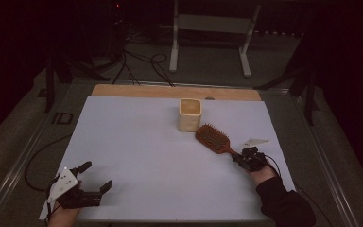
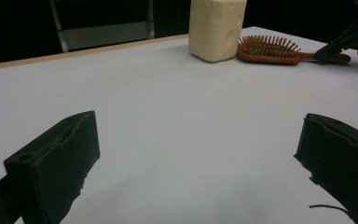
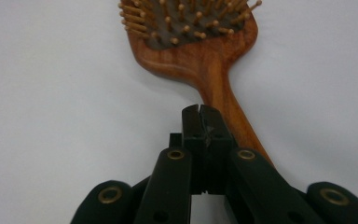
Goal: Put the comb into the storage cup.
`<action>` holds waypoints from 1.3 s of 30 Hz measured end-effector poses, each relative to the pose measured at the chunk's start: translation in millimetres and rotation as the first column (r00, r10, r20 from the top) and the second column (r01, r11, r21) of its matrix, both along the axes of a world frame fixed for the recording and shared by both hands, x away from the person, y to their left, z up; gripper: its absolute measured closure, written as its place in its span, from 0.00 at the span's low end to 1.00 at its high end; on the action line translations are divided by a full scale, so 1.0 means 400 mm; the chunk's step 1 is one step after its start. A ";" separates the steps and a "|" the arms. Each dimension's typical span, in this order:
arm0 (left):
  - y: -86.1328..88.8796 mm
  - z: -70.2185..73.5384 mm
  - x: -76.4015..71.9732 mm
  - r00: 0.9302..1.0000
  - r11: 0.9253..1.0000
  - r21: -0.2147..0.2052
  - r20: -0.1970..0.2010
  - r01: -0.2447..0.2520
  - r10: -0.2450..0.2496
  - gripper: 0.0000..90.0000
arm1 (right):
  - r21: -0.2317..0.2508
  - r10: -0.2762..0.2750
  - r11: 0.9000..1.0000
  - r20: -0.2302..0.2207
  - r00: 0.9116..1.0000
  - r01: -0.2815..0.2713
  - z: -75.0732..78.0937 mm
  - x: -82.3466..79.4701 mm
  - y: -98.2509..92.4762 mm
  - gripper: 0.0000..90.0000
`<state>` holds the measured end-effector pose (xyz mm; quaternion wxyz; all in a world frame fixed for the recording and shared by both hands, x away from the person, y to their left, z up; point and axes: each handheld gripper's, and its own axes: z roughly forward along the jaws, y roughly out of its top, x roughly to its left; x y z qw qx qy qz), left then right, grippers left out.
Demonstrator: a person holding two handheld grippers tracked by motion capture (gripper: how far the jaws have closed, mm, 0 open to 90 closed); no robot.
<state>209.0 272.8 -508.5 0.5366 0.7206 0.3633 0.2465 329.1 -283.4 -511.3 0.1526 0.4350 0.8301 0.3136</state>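
Your right gripper (image 3: 200, 112) has its jaws pressed together with nothing between them, the tips resting over the handle of the wooden hairbrush (image 1: 213, 138), which lies bristles-up on the white sheet of the bench (image 1: 142, 156) at its right side. The brush head sits just beside the cream square cup (image 1: 189, 114) standing upright toward the far edge. Your left gripper (image 1: 94, 176) rests at the near left corner, jaws spread wide, well apart from both.

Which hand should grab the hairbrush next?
The right. Its right gripper, jaws shut together, sits right over the hairbrush handle. The left gripper waits open at the near left of the table.
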 end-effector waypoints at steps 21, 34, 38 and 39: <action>-0.001 0.001 0.001 1.000 1.000 -0.001 0.001 0.004 -0.004 0.00 | -0.074 0.153 0.986 0.006 0.988 -0.152 0.097 0.007 -0.033 0.88; 0.000 0.000 -0.001 1.000 1.000 0.000 -0.001 0.003 -0.003 0.00 | -0.088 0.203 0.975 -0.035 0.979 -0.205 0.108 0.048 -0.041 0.35; 0.001 -0.001 0.000 1.000 1.000 -0.002 -0.002 0.002 -0.002 0.00 | -0.081 0.220 0.971 -0.066 0.973 -0.225 0.105 0.058 -0.038 0.24; 0.001 -0.001 -0.001 1.000 1.000 0.002 -0.002 0.001 -0.001 0.00 | -0.069 0.222 0.971 -0.082 0.972 -0.227 0.104 0.062 -0.037 0.21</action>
